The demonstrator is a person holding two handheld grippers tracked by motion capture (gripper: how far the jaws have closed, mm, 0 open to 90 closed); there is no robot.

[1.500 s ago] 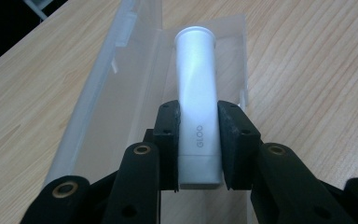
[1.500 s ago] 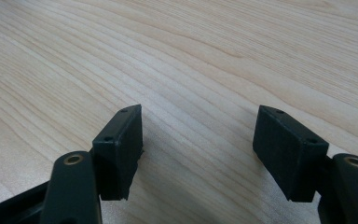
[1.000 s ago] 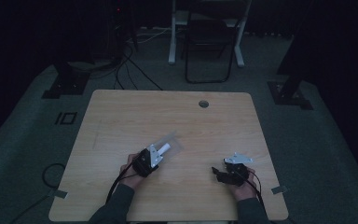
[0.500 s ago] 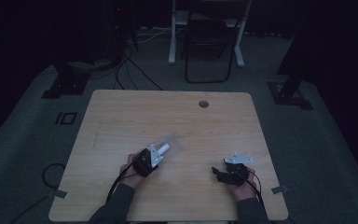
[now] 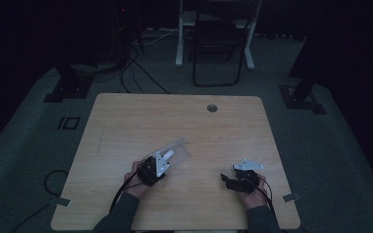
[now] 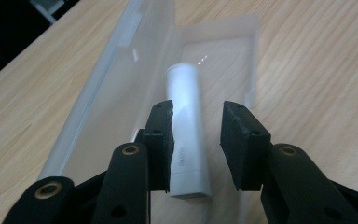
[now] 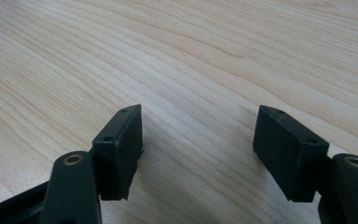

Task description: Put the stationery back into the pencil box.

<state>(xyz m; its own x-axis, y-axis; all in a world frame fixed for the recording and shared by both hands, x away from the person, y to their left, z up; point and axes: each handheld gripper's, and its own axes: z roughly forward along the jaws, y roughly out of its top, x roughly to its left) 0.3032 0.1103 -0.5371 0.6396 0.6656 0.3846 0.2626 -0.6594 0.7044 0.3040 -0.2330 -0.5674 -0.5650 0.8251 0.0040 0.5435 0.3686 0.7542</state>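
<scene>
Grippers at work on a pale wooden table [image 5: 126,126] in a dim room: a person's forearms come in from the near edge, each hand carrying a black two-jaw tool. The left gripper [image 6: 196,122] reaches over a white tube [image 6: 186,121] that lies lengthwise in a clear plastic tray [image 6: 121,70], its rounded end pointing away. Its jaws have just been opening; the tube sits between them, close against the left pad [image 6: 162,140], with a visible gap to the right one, so the grip looks let go rather than clenched. Seen from above, the tray [image 5: 182,151] lies on the near-left part of the table, just ahead of the left gripper [image 5: 162,160], with the tube [image 5: 167,155] showing as a small bright bar at its near end. The right gripper [image 5: 230,180] rests well apart on the near-right side, a grey plate [image 5: 246,165] on top and a cable trailing back past the hand. In its own view the right gripper [image 7: 198,135] stands with jaws spread wide over bare wood [image 7: 196,56], holding nothing.
</scene>
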